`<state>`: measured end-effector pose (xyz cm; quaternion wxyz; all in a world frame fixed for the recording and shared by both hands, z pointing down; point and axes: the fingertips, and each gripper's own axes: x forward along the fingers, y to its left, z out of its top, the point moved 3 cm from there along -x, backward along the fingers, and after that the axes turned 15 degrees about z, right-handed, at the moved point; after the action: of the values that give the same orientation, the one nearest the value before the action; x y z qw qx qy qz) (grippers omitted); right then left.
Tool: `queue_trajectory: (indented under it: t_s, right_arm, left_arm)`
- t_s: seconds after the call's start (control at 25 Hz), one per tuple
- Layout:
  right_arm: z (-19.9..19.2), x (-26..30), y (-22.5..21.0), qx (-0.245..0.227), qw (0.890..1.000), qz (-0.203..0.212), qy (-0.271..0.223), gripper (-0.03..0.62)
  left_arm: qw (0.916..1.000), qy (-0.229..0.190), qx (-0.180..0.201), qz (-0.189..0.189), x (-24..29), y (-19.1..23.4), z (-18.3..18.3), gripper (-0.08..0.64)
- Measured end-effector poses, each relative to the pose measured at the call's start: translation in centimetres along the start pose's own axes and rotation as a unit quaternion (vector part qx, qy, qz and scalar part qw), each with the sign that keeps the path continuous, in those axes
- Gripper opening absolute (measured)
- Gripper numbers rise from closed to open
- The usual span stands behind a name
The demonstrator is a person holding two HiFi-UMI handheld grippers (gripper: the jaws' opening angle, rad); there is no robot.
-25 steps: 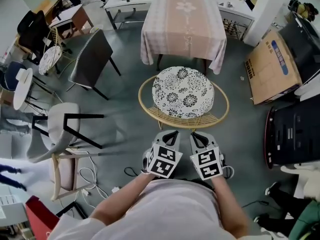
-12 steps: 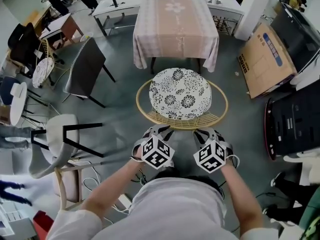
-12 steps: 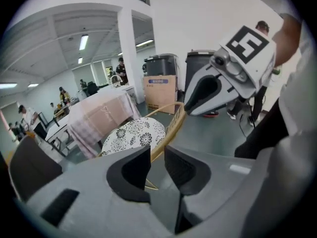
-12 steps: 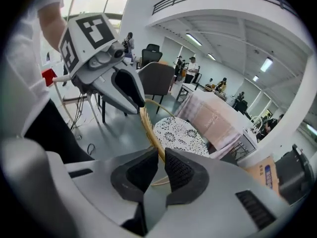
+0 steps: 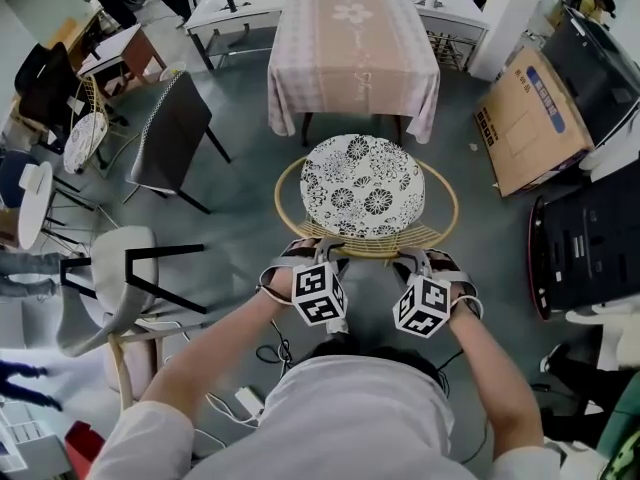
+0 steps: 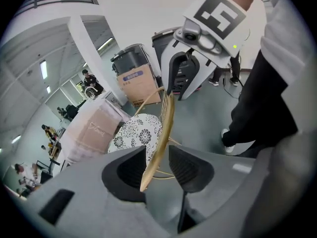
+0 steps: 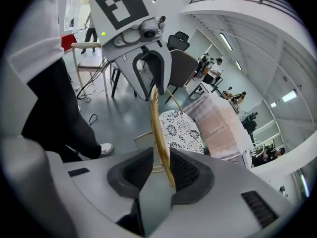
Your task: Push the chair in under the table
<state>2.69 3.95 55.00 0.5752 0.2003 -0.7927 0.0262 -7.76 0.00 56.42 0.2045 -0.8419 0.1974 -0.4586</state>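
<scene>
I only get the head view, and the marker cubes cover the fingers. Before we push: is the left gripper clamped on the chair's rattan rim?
Observer: No. The left gripper has just been opening its fingers; the rattan rim runs between them, unclamped.
Operator: And the other one?
Observer: The right gripper has just been opening too; the rim lies against one finger, with a gap at the other.

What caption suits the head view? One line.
Left gripper and right gripper, jaws just opening, straddle the rattan chair's rim before the draped table.
</scene>
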Motion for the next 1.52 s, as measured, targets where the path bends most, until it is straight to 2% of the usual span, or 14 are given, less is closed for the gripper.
queue_trajectory:
  t_s: [0.08, 0.16, 0.36, 0.44, 0.48, 0.64, 0.92, 1.08, 1.52]
  right_arm:
    - [0.0, 0.3, -0.1, -0.013, 1.000, 0.000, 0.011, 0.097]
    - [-0.1, 0.8, -0.2, -0.034, 0.999, 0.002, 0.028, 0.100]
    - [-0.3, 2.2, -1.0, -0.063, 0.996, 0.008, 0.059, 0.100]
    - [-0.3, 2.6, -1.2, -0.069, 0.995, 0.009, 0.066, 0.092]
    - [-0.2, 2.7, -1.2, -0.072, 0.995, 0.009, 0.068, 0.074]
    - [-0.4, 2.8, -1.4, -0.068, 0.995, 0.011, 0.069, 0.067]
    - [-0.4, 3.2, -1.4, -0.051, 0.996, 0.034, 0.069, 0.066]
    - [0.0, 3.5, -2.7, -0.036, 0.997, 0.023, 0.071, 0.067]
    - [1.3, 4.6, -6.9, -0.013, 0.998, 0.018, 0.062, 0.067]
  left_arm:
    - [0.9999, 0.003, 0.011, -0.006, 0.5, -0.1, 0.1, 0.135]
    - [0.9995, 0.007, 0.029, -0.011, 1.1, -0.3, 0.2, 0.135]
    - [0.9970, 0.030, 0.066, -0.027, 2.4, -0.7, -0.1, 0.133]
    - [0.9967, 0.029, 0.068, -0.032, 2.5, -0.7, -0.1, 0.103]
    - [0.9967, 0.029, 0.068, -0.034, 2.6, -0.7, -0.1, 0.100]
    - [0.9964, 0.018, 0.079, -0.025, 2.7, -0.7, 0.1, 0.094]
    - [0.9967, 0.022, 0.065, -0.043, 3.0, -0.7, -0.2, 0.094]
    - [0.9970, 0.036, 0.062, -0.027, 3.9, 0.4, -0.4, 0.092]
    - [0.9954, 0.076, 0.055, -0.018, 6.7, 4.2, -1.0, 0.094]
